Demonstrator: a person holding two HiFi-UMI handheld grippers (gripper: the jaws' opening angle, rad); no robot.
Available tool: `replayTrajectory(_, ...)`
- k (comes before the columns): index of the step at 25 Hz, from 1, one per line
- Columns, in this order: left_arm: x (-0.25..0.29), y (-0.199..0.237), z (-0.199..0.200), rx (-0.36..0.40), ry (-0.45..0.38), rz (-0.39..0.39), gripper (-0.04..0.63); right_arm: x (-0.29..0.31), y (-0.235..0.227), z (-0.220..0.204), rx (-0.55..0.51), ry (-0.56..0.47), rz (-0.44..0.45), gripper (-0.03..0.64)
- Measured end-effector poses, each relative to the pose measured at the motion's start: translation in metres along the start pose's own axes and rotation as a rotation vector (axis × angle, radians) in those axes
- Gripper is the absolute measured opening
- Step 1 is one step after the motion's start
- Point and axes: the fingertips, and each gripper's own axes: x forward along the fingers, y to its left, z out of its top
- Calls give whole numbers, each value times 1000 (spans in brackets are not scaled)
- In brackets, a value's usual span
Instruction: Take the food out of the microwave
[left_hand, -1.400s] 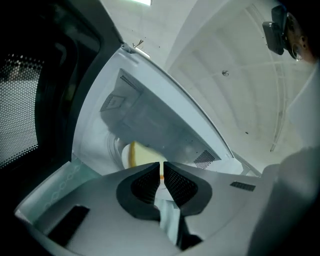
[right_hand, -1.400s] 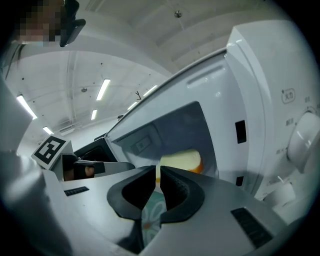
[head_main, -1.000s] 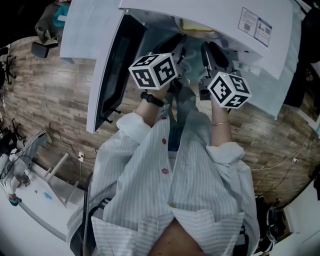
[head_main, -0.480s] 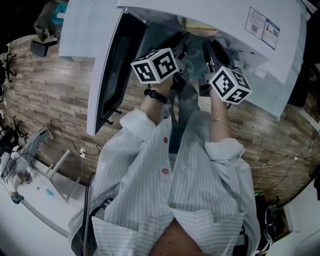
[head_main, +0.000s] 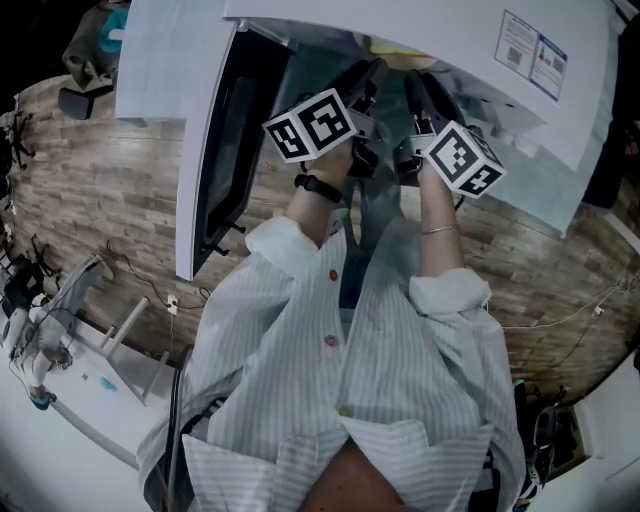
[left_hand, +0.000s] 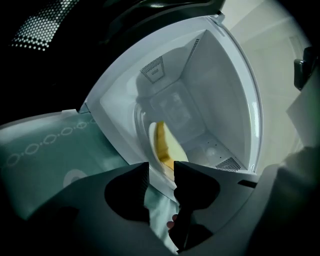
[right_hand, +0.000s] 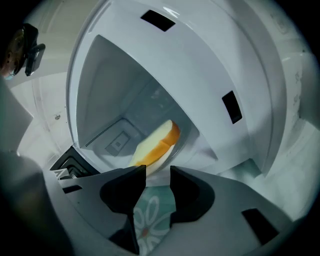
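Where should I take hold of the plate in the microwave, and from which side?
Take the plate by its near rim, coming in through the open front of the microwave. It lies flat, yellow food covers its middle, and walls close the other sides. The left gripper and right gripper face it, jaws opening with nothing between them.

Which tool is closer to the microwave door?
Left. The left tool is beside the door; the right tool is beyond it. Both are opening, nothing between the jaws.

A kitchen-like room: a white microwave (head_main: 430, 25) stands on a teal patterned tablecloth (left_hand: 45, 145) above wood-plank flooring (head_main: 100, 200).
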Motion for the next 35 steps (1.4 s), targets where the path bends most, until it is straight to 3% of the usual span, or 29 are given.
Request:
replayTrajectory(19,12,7,1,-127,-8,29,155,17,4,0,183,-5,21,160)
replayTrajectory(24,11,8,1,-141,-3,44,155,18,1,0,213,1,11,109)
replayTrajectory(35,11,12,1,-224,7,45,153,21,6,-6,288,19,60,81)
